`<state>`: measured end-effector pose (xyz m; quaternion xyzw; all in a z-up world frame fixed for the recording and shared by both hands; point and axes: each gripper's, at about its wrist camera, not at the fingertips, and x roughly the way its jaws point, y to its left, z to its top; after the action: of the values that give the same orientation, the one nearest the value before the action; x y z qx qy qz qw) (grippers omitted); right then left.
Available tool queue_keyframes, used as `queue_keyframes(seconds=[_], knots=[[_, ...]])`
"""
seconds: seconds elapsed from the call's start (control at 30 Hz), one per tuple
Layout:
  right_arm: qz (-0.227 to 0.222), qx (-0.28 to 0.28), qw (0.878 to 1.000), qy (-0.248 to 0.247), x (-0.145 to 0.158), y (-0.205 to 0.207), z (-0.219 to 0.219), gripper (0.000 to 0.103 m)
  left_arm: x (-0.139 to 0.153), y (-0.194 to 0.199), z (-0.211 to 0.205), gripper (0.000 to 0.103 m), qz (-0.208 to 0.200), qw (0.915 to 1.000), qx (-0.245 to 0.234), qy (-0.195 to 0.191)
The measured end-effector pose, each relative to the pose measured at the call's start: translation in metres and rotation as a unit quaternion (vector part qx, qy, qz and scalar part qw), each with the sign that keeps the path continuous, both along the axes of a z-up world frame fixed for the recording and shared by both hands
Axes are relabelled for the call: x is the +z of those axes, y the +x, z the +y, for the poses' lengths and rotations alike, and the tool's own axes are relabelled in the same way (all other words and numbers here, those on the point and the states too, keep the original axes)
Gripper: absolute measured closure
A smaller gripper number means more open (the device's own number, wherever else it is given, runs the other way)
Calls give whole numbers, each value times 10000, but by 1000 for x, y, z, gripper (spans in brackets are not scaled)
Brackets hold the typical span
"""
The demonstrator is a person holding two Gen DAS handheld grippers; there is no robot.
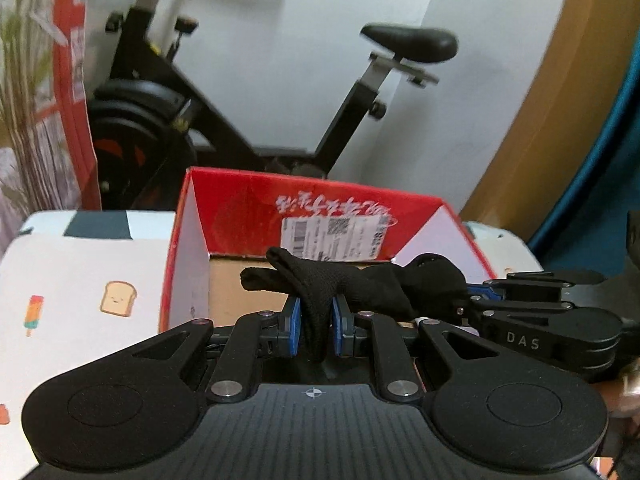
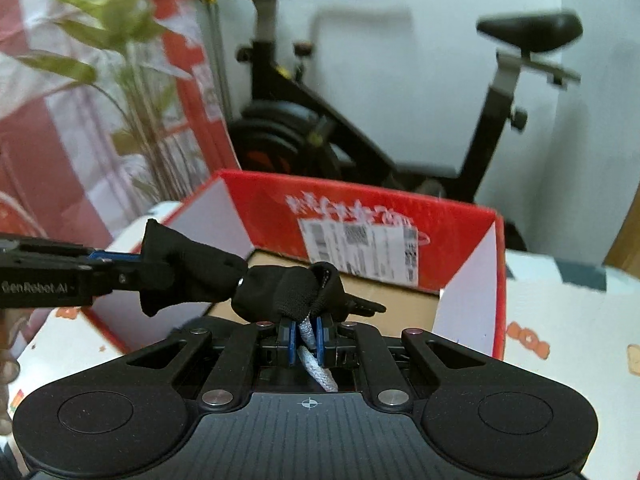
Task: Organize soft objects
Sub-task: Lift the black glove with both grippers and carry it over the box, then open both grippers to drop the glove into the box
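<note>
Left hand-held gripper [image 1: 314,326] and right hand-held gripper [image 2: 307,338] are both clamped on a black sock [image 1: 360,284], stretched between them over the red box [image 1: 256,200]. Step judged: carry-to-box. Next, lowering inside the walls and releasing both grips is called for.

White tabletop cover [image 1: 72,280] printed with toast and ice-lolly motifs, one dark square patch at far edge. Red cardboard box [image 1: 320,208] sits on it, open-topped; apparently plain cardboard floor inside.
</note>
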<state>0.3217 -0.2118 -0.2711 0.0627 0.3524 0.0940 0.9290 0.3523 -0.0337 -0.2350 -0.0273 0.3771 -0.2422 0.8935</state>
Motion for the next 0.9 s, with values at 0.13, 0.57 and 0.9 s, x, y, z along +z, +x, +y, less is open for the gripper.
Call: queue_keyframes(seconds=[0.13,0.57,0.9], knots=[[363,-11,9993,-72,-13,24,-2,94,-16,29,-6,86,355,9994,-46,2],[848,-421,9955,-83,-33,58,-12,84,-27,54,-18,61,98,9982,-42,592],[243,-290,9983,-432,-3,22,-3,38,11,16,-10,8,-568,9969,122,535]])
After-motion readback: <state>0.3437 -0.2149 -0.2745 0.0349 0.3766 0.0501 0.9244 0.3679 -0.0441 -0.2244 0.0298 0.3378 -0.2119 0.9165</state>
